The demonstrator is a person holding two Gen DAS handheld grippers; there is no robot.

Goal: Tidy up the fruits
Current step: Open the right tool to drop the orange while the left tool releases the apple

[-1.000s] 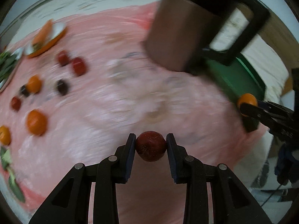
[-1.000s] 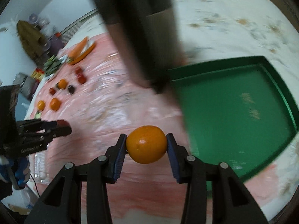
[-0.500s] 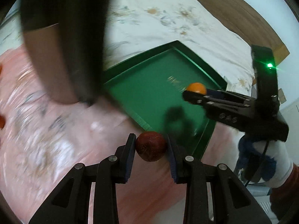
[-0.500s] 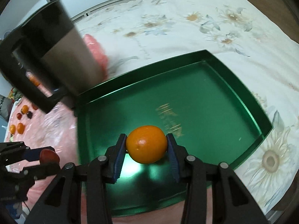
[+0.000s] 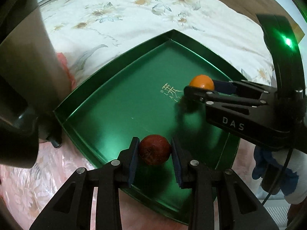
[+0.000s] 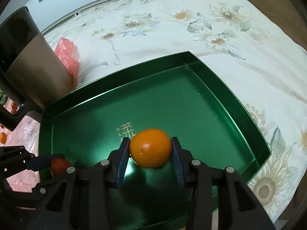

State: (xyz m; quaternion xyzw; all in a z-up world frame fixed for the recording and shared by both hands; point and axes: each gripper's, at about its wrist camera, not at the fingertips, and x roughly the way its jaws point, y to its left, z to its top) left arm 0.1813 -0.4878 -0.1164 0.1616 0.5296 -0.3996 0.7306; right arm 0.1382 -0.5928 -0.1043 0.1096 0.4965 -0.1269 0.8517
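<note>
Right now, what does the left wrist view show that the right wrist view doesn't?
Only the left wrist view shows the gloved hand behind the right gripper and the green light on it.

Only the right wrist view shows loose fruit on the pink sheet at far left.

Both show the green tray, the left gripper shut on a red fruit, the right gripper shut on an orange, the dark jug and the flowered cloth.

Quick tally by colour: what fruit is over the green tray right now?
Orange fruit: 1, gripped by the right gripper
Dark red fruit: 1, gripped by the left gripper
Total: 2, both held above the green tray; none lying in it.
</note>
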